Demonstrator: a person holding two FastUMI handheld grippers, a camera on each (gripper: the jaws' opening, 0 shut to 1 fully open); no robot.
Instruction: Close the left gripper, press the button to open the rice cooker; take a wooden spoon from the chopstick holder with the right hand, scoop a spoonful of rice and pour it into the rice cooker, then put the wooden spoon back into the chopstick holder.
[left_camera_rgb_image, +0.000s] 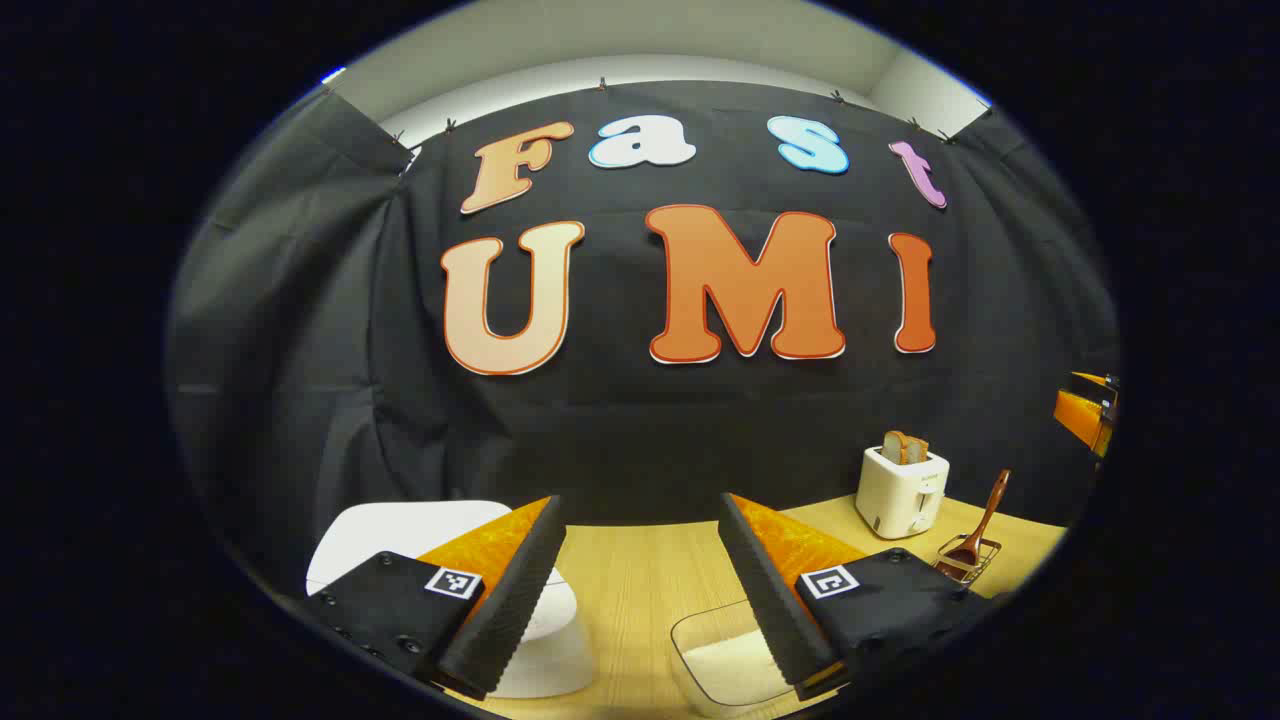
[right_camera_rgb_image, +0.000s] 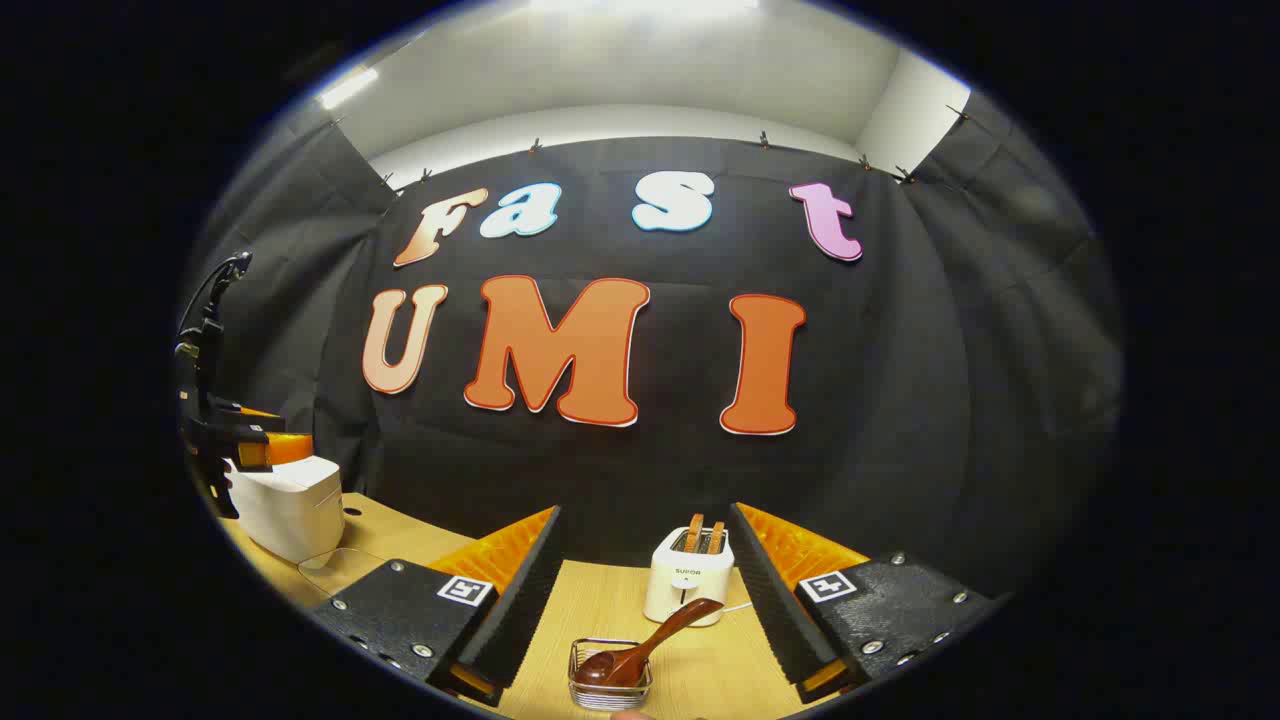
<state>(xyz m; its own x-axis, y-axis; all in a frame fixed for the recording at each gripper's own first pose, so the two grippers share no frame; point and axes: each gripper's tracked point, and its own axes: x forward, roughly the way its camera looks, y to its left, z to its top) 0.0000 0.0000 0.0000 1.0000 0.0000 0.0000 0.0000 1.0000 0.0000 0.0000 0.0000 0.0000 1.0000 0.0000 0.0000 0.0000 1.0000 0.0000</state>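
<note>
The left tool (left_camera_rgb_image: 635, 590) hangs above the pale wooden tabletop (left_camera_rgb_image: 630, 580) with its two fingers spread wide and nothing between them. Since the task asks for a closed tool to push the button, this step seems not yet begun. The white rounded rice cooker (left_camera_rgb_image: 400, 530) stands just under the left finger, lid down, placed near this hand so the button is easy to reach. To its right lies a clear shallow container with white rice (left_camera_rgb_image: 725, 655), set between the cooker and the spoon, probably so the scoop has a short way to travel.

The right tool (right_camera_rgb_image: 645, 600) is also wide apart and carries nothing. Directly below its gap stands the small wire-mesh chopstick holder (right_camera_rgb_image: 610, 685), and the dark brown wooden spoon (right_camera_rgb_image: 640, 650) rests in it, bowl down and handle leaning up to the right, which offers the handle to a grip from above. Behind it is a white toaster with bread slices (right_camera_rgb_image: 685, 580). Far left in this view, the other tool hovers over the cooker
</note>
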